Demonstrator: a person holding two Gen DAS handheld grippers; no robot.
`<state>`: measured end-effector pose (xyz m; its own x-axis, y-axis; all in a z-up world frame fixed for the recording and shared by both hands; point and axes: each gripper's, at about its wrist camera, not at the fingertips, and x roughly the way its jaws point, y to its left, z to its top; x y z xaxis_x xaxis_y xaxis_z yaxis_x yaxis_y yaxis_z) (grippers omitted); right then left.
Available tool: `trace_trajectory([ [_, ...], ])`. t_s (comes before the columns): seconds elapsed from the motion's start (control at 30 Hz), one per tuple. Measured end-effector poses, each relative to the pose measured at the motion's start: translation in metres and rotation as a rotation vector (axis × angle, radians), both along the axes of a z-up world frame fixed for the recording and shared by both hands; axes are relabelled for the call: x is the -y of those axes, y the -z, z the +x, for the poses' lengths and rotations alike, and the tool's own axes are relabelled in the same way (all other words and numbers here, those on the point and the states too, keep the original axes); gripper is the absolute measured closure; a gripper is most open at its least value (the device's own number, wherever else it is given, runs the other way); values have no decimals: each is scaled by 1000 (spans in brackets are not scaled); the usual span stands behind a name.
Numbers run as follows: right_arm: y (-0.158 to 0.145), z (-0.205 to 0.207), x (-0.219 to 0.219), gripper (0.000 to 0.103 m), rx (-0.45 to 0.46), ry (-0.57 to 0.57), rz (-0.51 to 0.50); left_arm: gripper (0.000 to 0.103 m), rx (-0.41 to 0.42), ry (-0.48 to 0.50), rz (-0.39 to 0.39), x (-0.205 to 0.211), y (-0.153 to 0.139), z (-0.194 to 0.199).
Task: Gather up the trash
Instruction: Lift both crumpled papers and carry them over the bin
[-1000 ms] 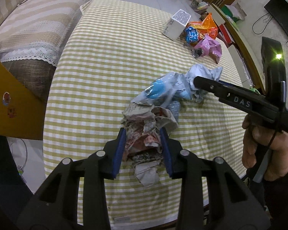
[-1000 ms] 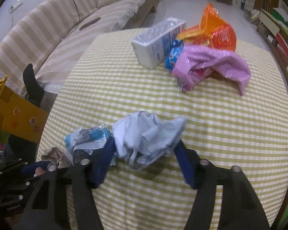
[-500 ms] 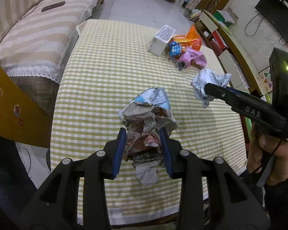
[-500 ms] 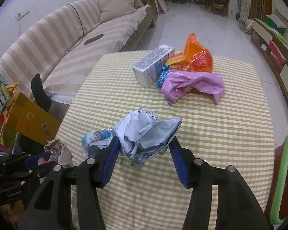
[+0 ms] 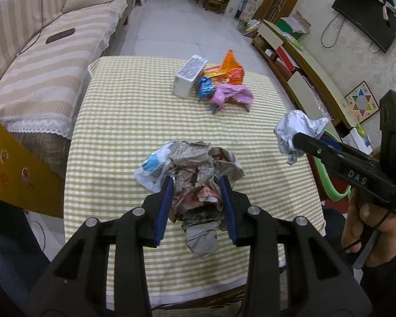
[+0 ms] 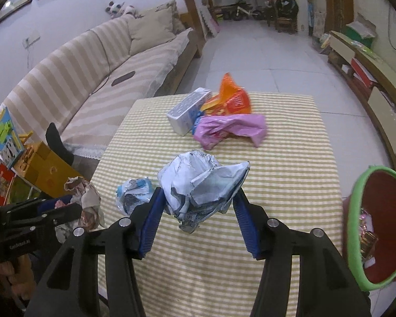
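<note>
Holding crumpled trash in both tongs above the checked surface (image 5: 113, 121).

The reddish-grey paper wad (image 5: 198, 185) is pinched between the blue pads of the left tongs (image 5: 196, 207); the pale blue-white wad (image 6: 200, 187) is pinched in the right tongs (image 6: 198, 216). A blue-and-silver wrapper (image 6: 133, 192) lies on the cloth below; a white carton (image 6: 188, 111), orange bag (image 6: 232, 97) and pink bag (image 6: 232, 128) sit near the far edge. A green-rimmed red bin (image 6: 353, 211) stands just beside the surface's right side.
</note>
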<state>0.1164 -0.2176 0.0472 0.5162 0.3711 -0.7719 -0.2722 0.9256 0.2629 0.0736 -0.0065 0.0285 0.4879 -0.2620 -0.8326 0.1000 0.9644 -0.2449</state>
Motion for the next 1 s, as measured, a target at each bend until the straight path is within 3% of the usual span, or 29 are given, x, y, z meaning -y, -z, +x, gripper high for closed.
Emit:
trace_trajectory([
  [0.57, -3, -20, 88, 50, 16, 157, 49, 68, 33, 139, 37, 79, -21, 15],
  [1.0, 1, -32, 193, 50, 30, 350, 71, 68, 50, 336, 24, 195, -28, 47],
])
